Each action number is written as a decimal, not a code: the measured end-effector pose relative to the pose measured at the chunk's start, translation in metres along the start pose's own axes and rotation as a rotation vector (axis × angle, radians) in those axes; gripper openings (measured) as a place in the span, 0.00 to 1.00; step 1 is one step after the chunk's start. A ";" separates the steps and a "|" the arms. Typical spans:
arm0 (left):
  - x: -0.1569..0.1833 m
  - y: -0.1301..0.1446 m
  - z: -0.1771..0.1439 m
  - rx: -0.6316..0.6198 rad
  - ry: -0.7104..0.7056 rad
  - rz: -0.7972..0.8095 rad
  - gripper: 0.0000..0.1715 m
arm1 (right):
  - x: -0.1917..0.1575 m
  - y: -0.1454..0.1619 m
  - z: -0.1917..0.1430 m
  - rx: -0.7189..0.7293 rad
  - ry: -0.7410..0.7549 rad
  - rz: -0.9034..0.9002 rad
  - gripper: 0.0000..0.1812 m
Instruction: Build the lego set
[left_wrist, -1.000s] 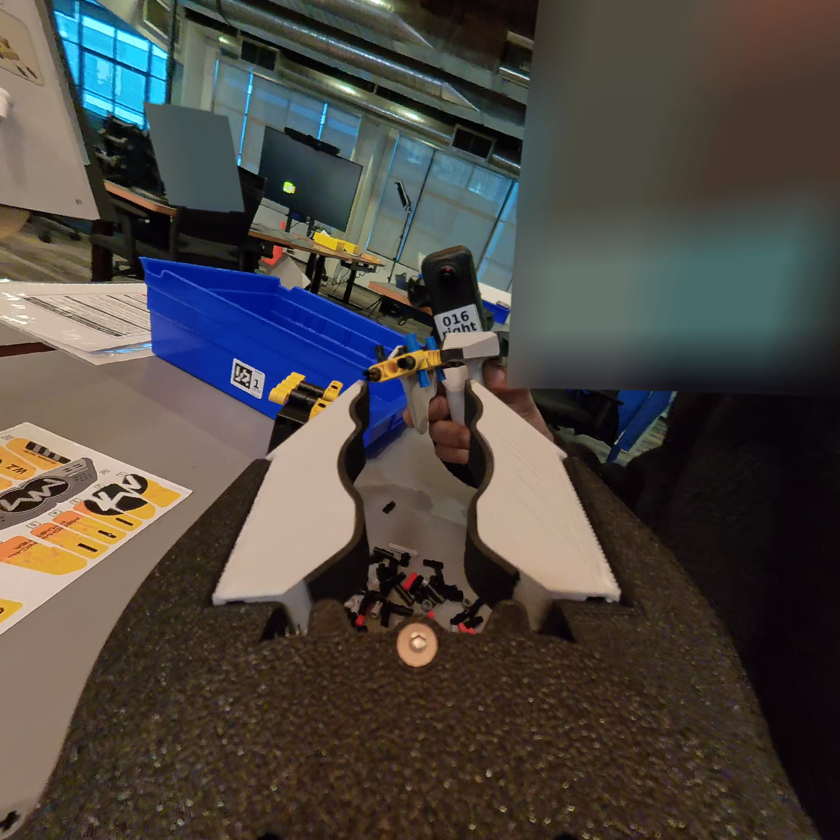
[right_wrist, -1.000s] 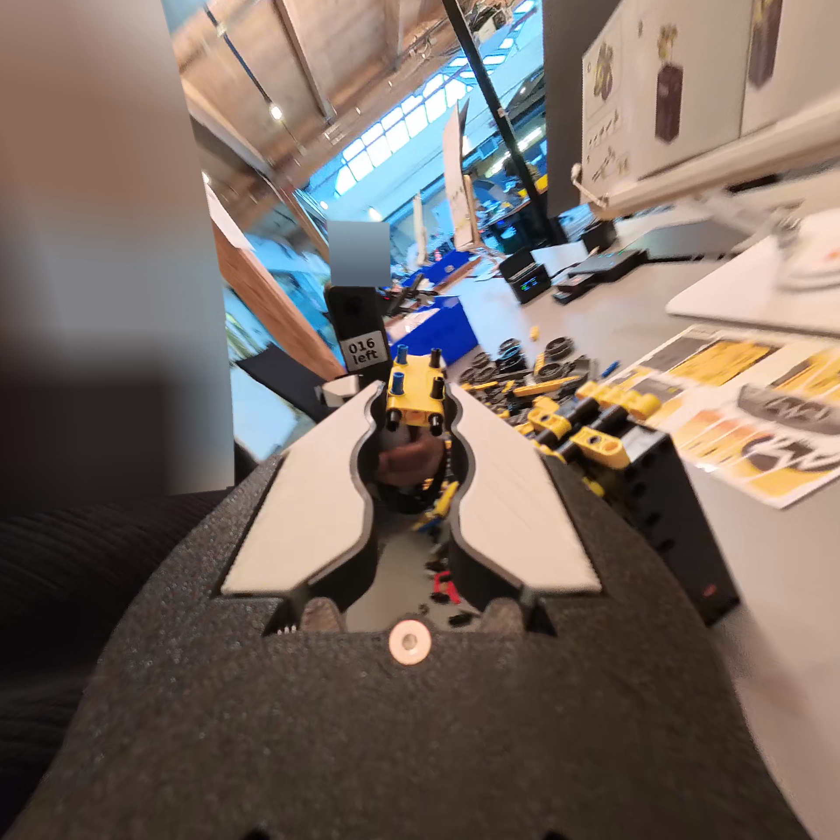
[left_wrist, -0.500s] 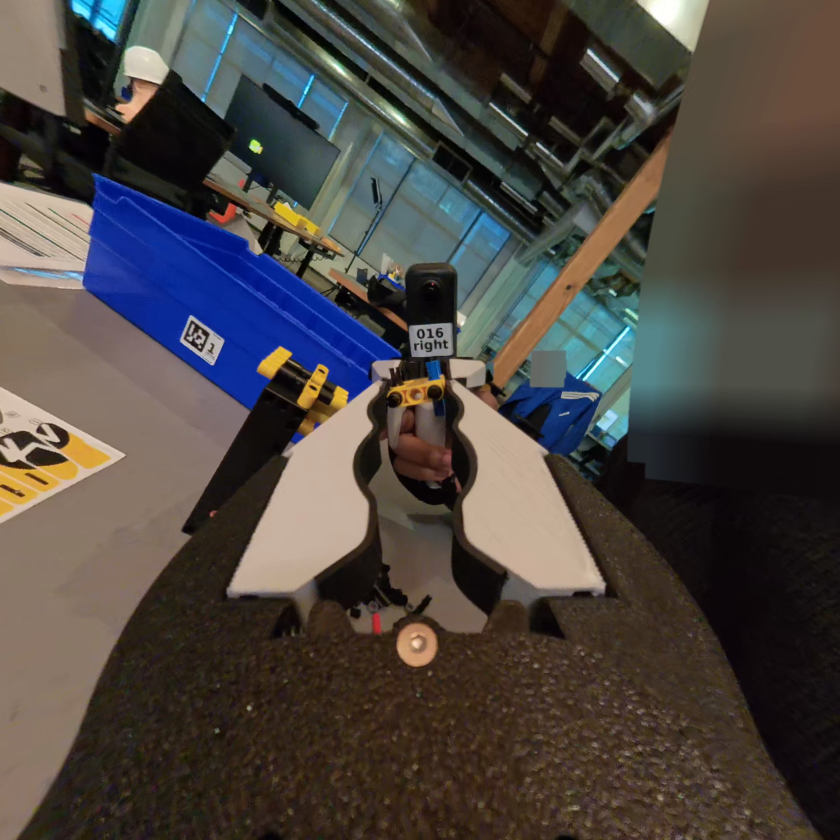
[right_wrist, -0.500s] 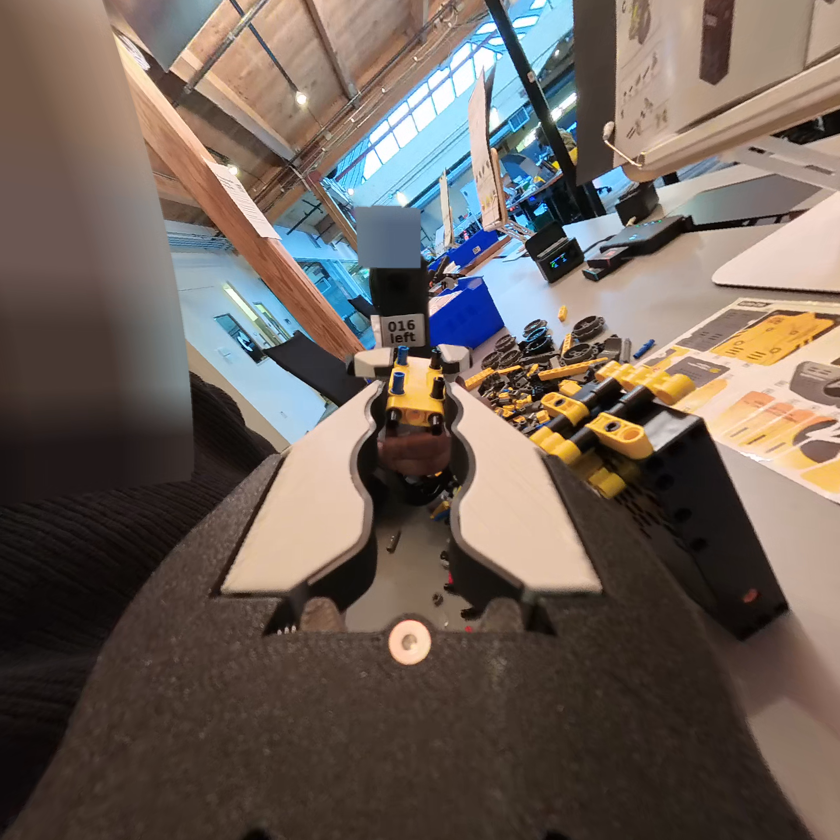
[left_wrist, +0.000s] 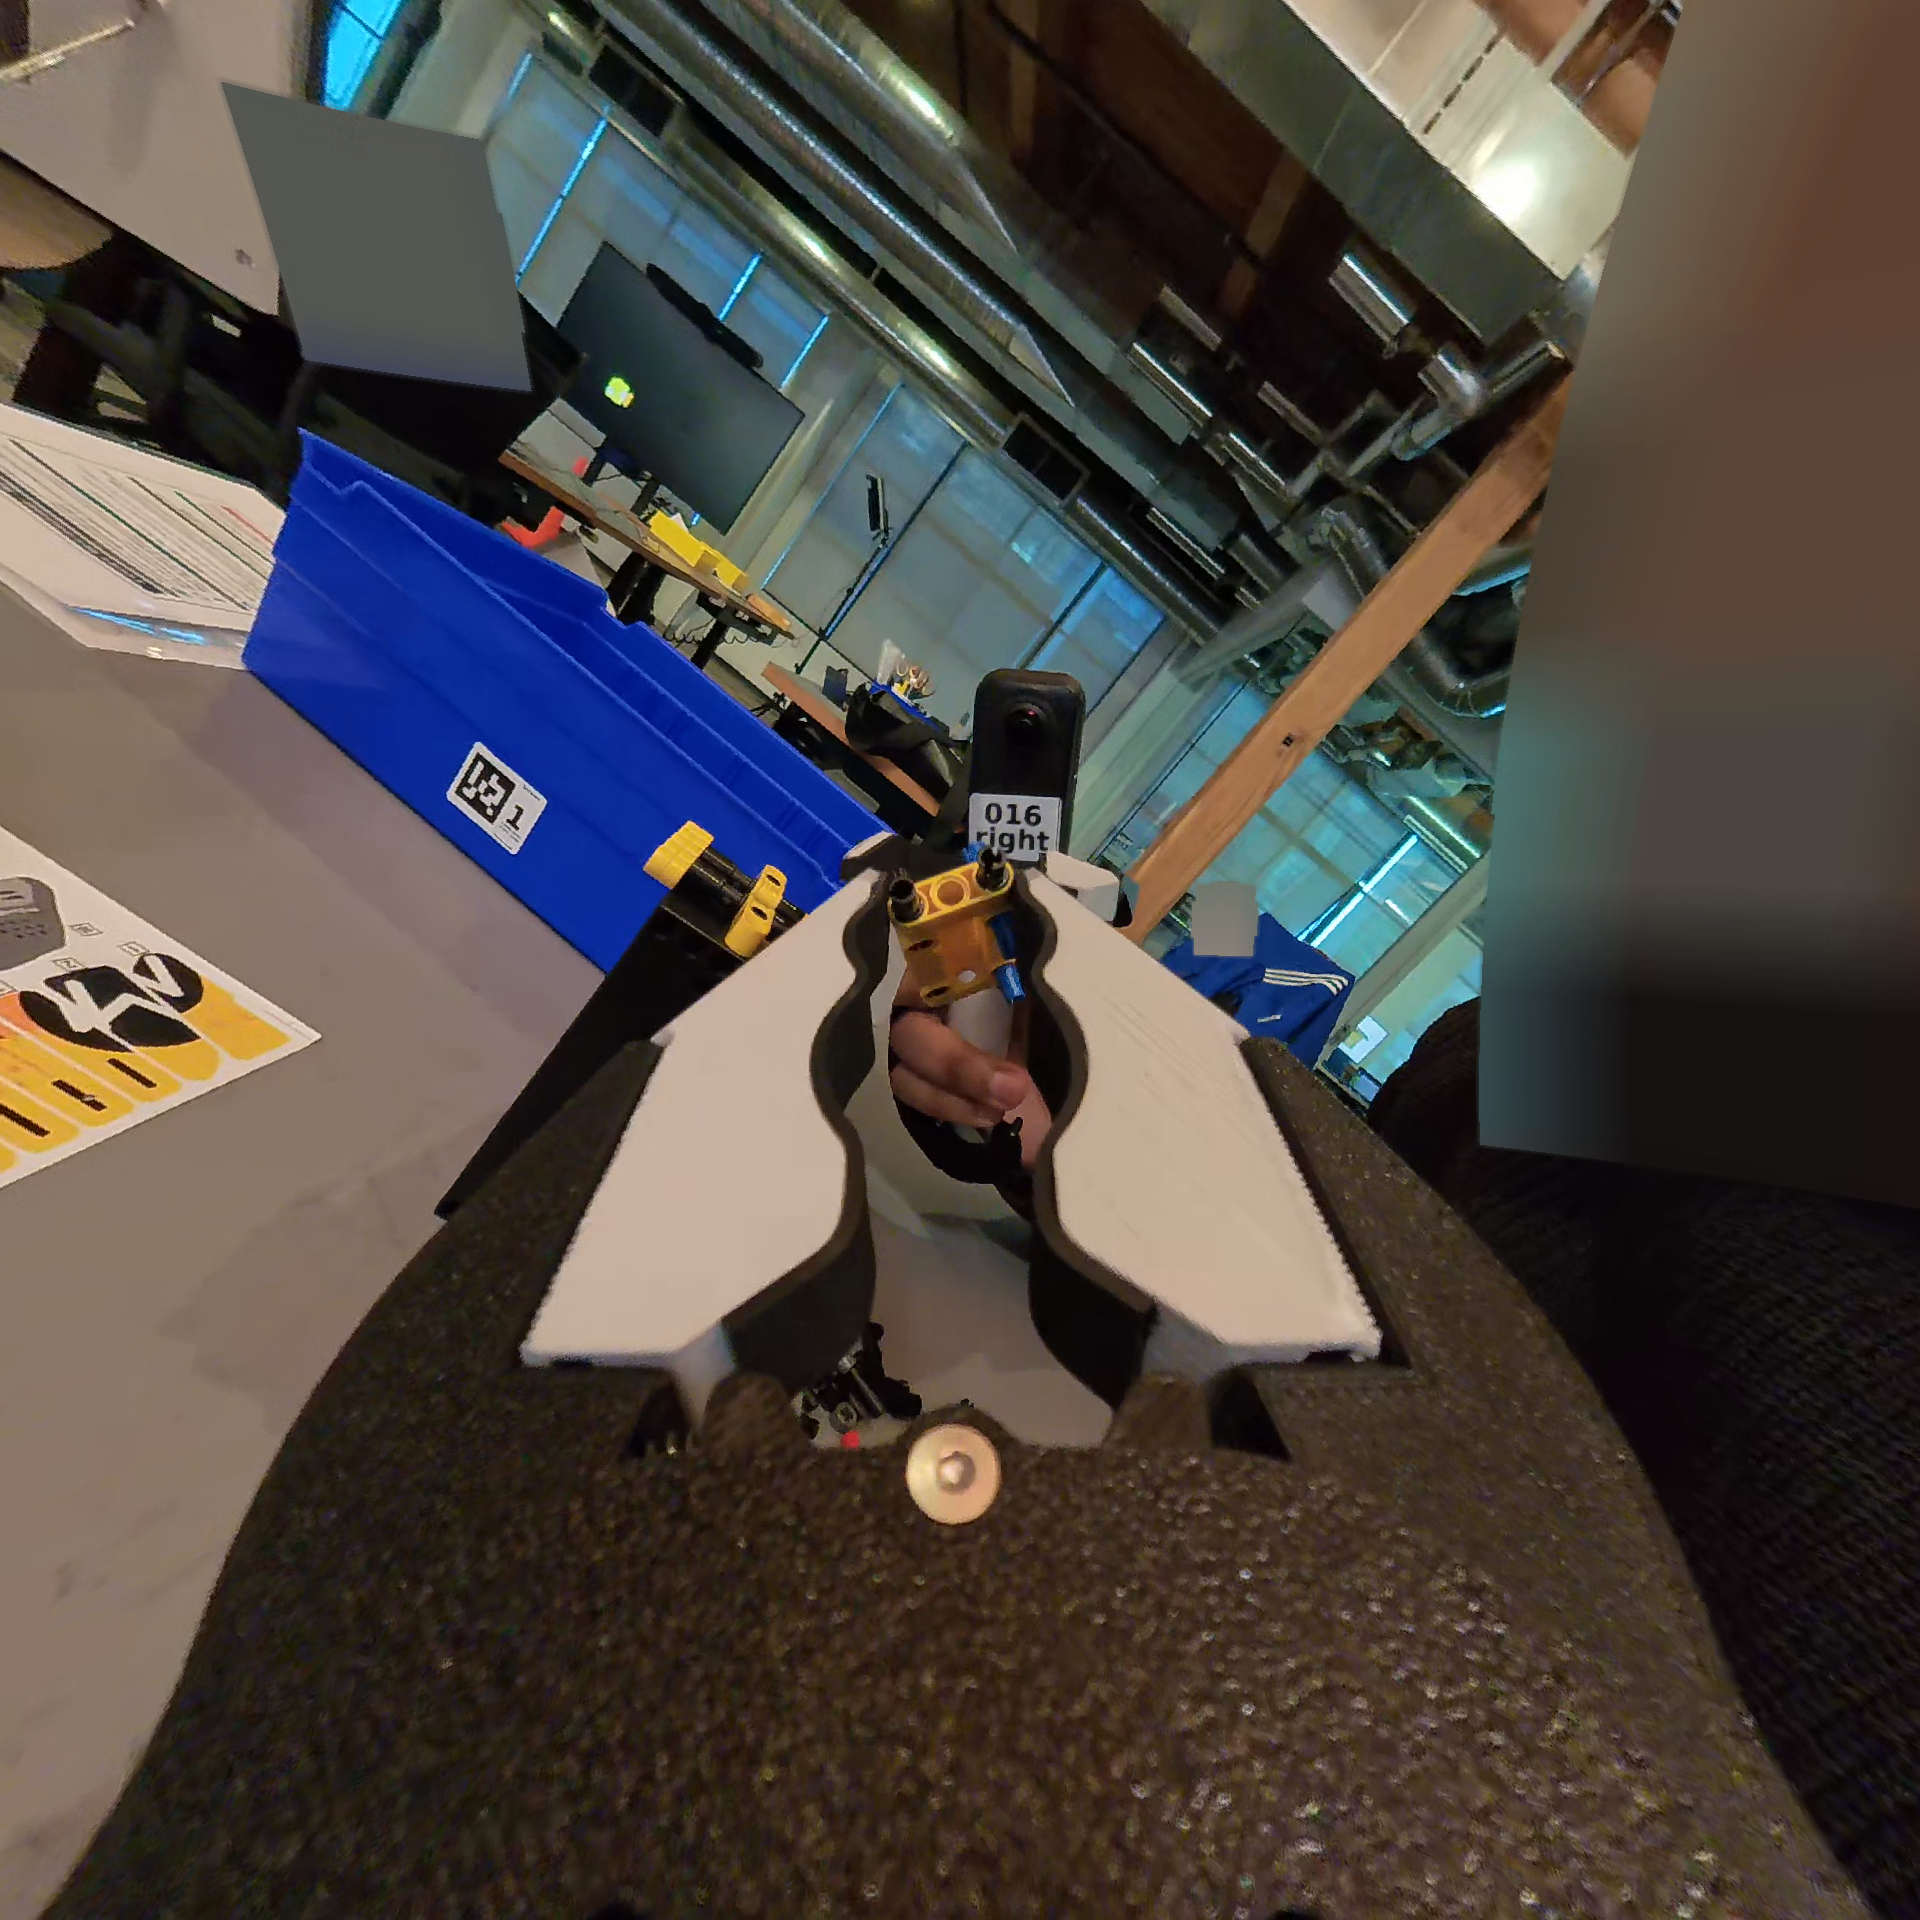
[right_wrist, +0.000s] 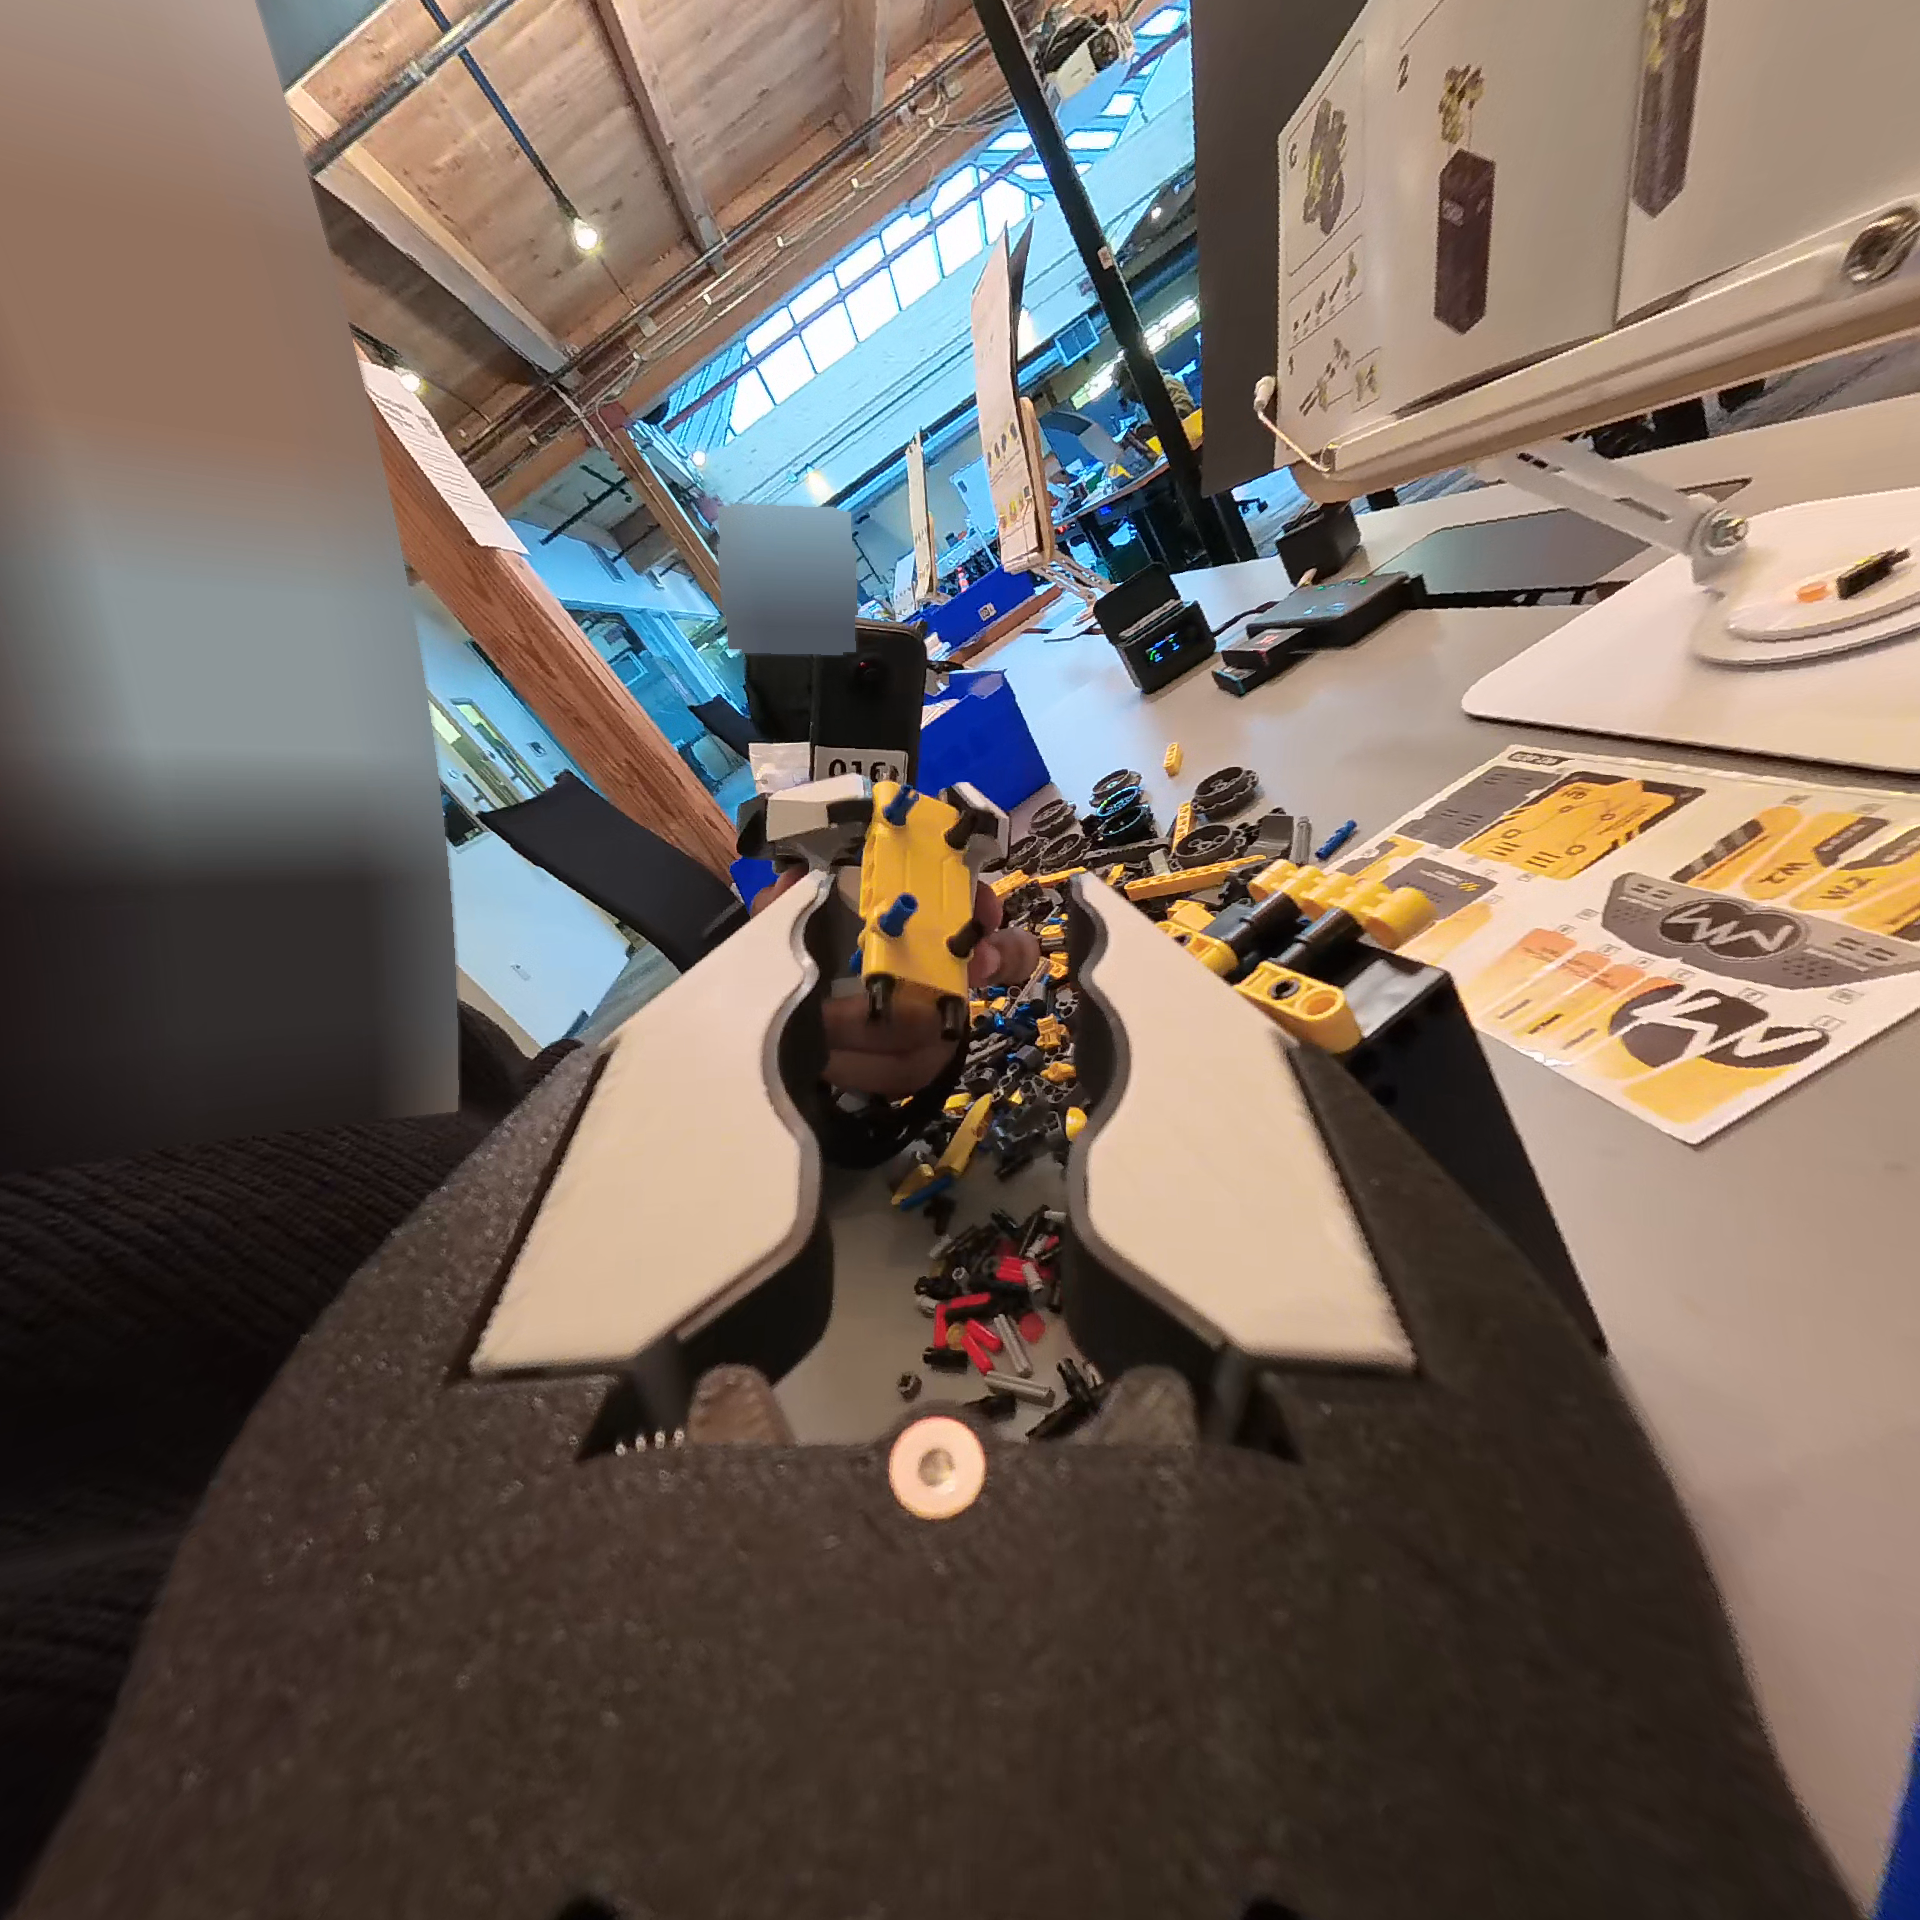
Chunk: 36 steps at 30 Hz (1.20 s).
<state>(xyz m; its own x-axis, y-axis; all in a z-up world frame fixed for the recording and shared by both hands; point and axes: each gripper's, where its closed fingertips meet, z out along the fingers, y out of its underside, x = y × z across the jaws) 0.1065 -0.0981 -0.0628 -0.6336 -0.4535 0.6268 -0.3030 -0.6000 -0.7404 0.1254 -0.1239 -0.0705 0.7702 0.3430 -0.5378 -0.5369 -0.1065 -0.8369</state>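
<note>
A small yellow brick assembly with black and blue pins (left_wrist: 951, 930) is clamped between the fingertips of my left gripper (left_wrist: 956, 894), held up in the air above the table. In the right wrist view the same assembly (right_wrist: 914, 914) hangs tilted in the left gripper (right_wrist: 891, 826), just beyond my right gripper (right_wrist: 945, 899). My right gripper is open wide and empty, with a finger on each side of the assembly and not touching it. It faces the left gripper and shows behind the assembly in the left wrist view (left_wrist: 977, 862). A hand (left_wrist: 966, 1081) holds its grip.
A blue bin (left_wrist: 540, 717) and a black block topped with yellow parts (right_wrist: 1382, 997) stand on the grey table (left_wrist: 260, 1299). Loose small parts (right_wrist: 997, 1288) and black wheels (right_wrist: 1122, 810) lie below the grippers. A sticker sheet (right_wrist: 1662, 914) and a document stand (right_wrist: 1558, 312) are at right.
My right gripper has opened and let go of the yellow assembly. My left gripper has shut on it and now holds it alone, tilted. Both grippers have shifted a little.
</note>
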 end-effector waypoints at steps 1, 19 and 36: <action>0.000 0.000 0.000 0.002 0.001 0.000 0.13 | 0.000 0.000 0.000 0.002 -0.001 0.001 0.24; 0.018 -0.003 -0.001 0.021 0.091 0.035 0.13 | -0.015 0.015 0.011 -0.067 -0.116 0.077 0.24; 0.020 0.000 0.000 0.017 0.097 0.058 0.13 | -0.027 0.019 0.013 -0.085 -0.208 0.130 0.14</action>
<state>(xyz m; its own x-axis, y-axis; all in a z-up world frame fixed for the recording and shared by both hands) 0.0938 -0.1072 -0.0497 -0.7162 -0.4224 0.5556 -0.2519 -0.5860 -0.7702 0.0896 -0.1236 -0.0704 0.6049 0.5046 -0.6160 -0.5891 -0.2369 -0.7726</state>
